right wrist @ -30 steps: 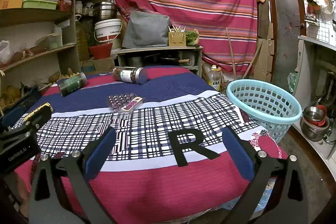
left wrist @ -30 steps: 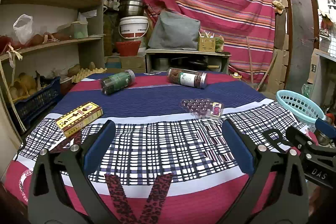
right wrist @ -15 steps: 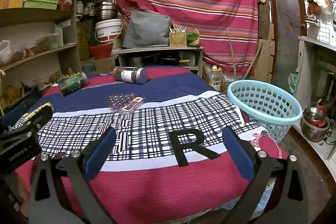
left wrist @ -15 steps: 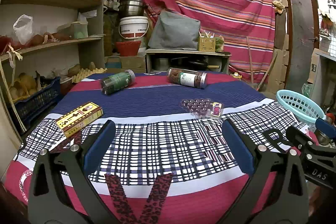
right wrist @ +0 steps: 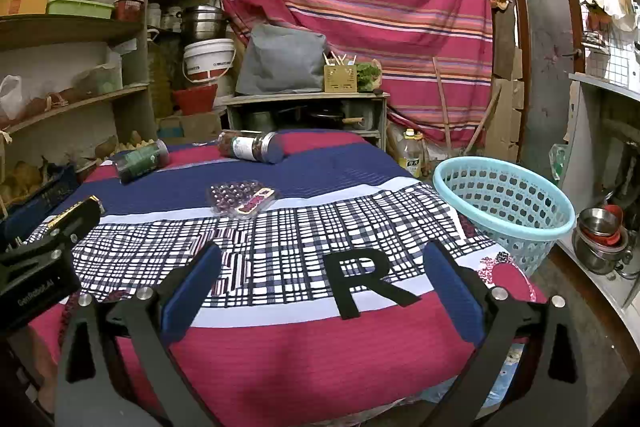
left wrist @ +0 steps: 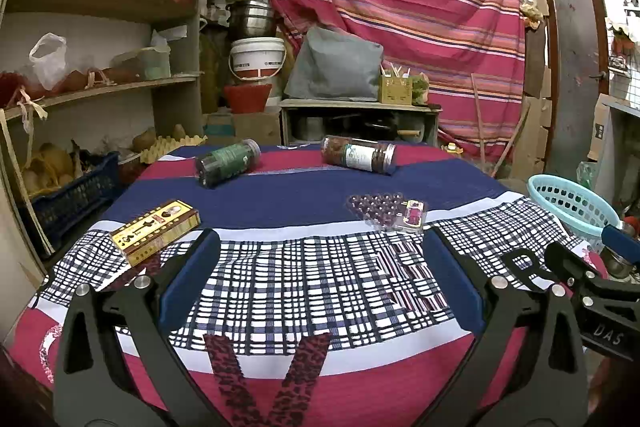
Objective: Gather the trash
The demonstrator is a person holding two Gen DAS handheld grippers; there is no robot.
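The left tongs [left wrist: 320, 279] hang spread wide and empty above the near edge of the counter [left wrist: 304, 199], which is draped in a red, blue and checked cloth. The right tongs [right wrist: 322, 285] are likewise released, holding nothing, above a black letter R [right wrist: 368, 281] on the cloth.

The trash lies well ahead of both. A yellow box [left wrist: 156, 231] sits at the left edge, a clear blister pack [left wrist: 386, 213] lies near the middle, and two jars rest on their sides at the far end: a green-labelled jar [left wrist: 227, 167] to the left and a brown jar [left wrist: 359, 155] to the right, well apart.

The left camera shows the yellow box whole; in the right camera only a yellow sliver of it peeks out behind the body of the left tongs. The right camera shows the light blue basket [right wrist: 504, 203] nearly entire, standing just beside the counter's right edge, with steel bowls [right wrist: 600, 231] on the floor past it. In the left camera the basket is only partly seen at the frame's right, behind the right tongs' body.

The basket's inside is hard to make out, and what the jars hold cannot be told
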